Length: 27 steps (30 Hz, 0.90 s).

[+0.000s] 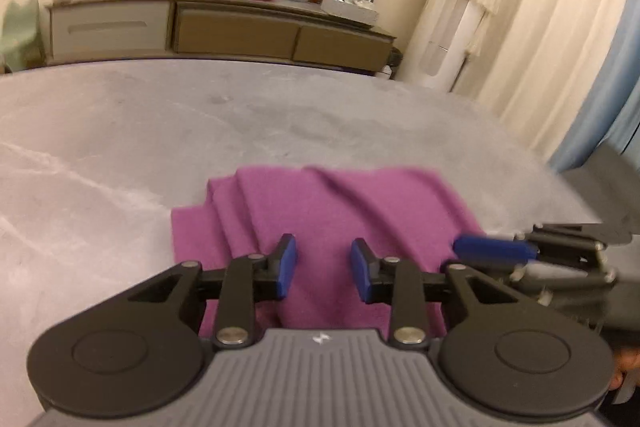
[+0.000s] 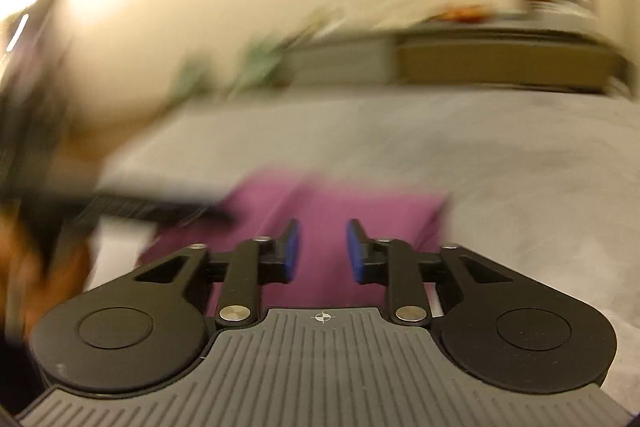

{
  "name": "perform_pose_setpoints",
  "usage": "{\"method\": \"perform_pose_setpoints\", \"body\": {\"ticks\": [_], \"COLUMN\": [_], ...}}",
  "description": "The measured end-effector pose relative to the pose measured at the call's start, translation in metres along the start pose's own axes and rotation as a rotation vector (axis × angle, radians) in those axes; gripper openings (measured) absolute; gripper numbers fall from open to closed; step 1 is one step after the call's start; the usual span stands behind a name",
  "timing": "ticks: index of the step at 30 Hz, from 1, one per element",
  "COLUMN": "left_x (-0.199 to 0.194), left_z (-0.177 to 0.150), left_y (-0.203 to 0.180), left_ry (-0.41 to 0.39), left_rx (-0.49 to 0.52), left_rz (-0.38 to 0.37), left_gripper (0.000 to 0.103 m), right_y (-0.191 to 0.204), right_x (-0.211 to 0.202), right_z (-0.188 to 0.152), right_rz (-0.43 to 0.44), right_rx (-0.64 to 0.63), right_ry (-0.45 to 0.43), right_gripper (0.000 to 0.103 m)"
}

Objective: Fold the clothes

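A purple cloth (image 1: 320, 211) lies in soft folds on the grey surface (image 1: 120, 155), long axis running nine to three. The left hand-held gripper (image 1: 324, 265) and right hand-held gripper (image 2: 322, 253) both gape empty, cloth at twelve; the right view is blurred, seemingly equally near.

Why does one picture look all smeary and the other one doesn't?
In the right wrist view, the room and the folded purple cloth are streaked by motion blur; only the right gripper, which carries the camera, stays sharp. In the left wrist view, the cloth and the grey marbled table are clearer, with slight softness, and the fisheye lens bends the table edge.
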State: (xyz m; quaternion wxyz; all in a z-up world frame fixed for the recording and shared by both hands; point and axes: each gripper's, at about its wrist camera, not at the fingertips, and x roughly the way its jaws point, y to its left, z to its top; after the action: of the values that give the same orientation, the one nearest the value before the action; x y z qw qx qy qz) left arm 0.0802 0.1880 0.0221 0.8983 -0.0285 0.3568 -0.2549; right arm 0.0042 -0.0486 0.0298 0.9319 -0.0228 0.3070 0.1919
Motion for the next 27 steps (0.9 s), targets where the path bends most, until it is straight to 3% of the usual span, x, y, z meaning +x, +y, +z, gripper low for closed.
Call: {"method": "perform_pose_setpoints", "body": {"ticks": [1,8,12,14,17,20,23,27], "left_x": [-0.002,-0.026,-0.037,-0.029,-0.025,-0.027,-0.029,-0.030], "left_z": [-0.002,-0.028,-0.045,-0.056,-0.061,-0.066,-0.070,-0.076], "left_y": [-0.001,-0.010,-0.026,-0.037,-0.049,-0.055,-0.062,-0.067], "left_ry": [-0.001,-0.076,-0.101,-0.090,-0.103,-0.109,-0.112,-0.103], "left_rx": [0.001,0.005,0.013,0.081,0.166,0.178,0.176,0.198], "left_rz": [0.001,-0.017,-0.039,0.001,0.054,0.068,0.078,0.102], "left_gripper": [0.032,0.029,0.032,0.032,0.033,0.037,0.040,0.042], "right_y": [0.004,-0.008,-0.006,-0.005,-0.019,-0.030,-0.017,0.004], "right_x": [-0.001,-0.001,-0.019,-0.008,-0.001,-0.010,-0.021,-0.003], "right_z": [-0.007,-0.003,-0.008,-0.017,-0.021,-0.017,-0.010,0.002], "right_rz": [-0.004,-0.041,-0.041,-0.043,-0.024,0.005,-0.003,0.054], "right_rx": [-0.042,0.046,0.075,0.047,0.120,0.195,0.134,-0.014], "right_ry": [-0.011,0.001,-0.068,-0.016,-0.001,-0.006,-0.039,0.025], "right_gripper": [0.027,0.035,0.039,0.038,0.053,0.053,0.051,0.053]}}
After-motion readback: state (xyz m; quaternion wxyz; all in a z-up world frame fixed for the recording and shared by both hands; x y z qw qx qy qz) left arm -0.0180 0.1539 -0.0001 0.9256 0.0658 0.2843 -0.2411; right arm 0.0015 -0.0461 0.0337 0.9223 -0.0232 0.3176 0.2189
